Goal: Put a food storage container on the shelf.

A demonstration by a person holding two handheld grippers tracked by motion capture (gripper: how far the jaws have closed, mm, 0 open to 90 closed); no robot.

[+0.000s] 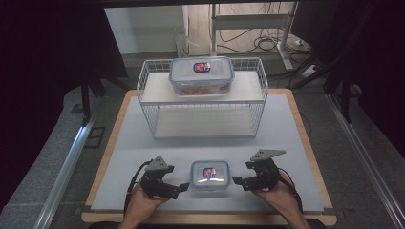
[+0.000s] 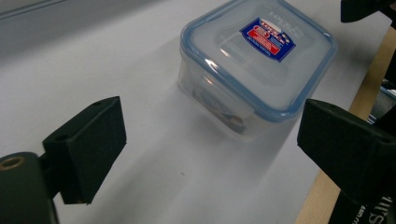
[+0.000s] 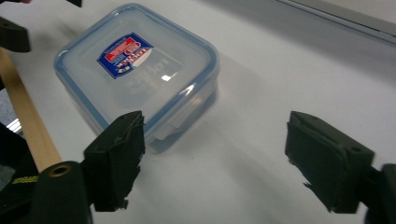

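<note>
- The small container [image 1: 210, 177], with its blue-rimmed lid on, is sitting at the near edge of the table [image 1: 286, 143], between the two grippers.
- The left gripper [image 1: 183, 187] is pointing at its left side, fingers [image 2: 88, 149] standing apart, touching nothing.
- The right gripper [image 1: 237, 181] is flanking the other side, fingers [image 3: 116, 158] spread and empty.
- A larger container [image 1: 201, 75] is resting on the wire rack [image 1: 203, 98] behind.

From my right gripper [image 3: 212, 161] I see a small clear container [image 3: 140, 79] with a blue-rimmed lid and a red and blue label [image 3: 125, 53]. It stands on the white table top [image 3: 280, 70]. My jaws are apart; one is just before the container's near corner, the other well aside.
</note>
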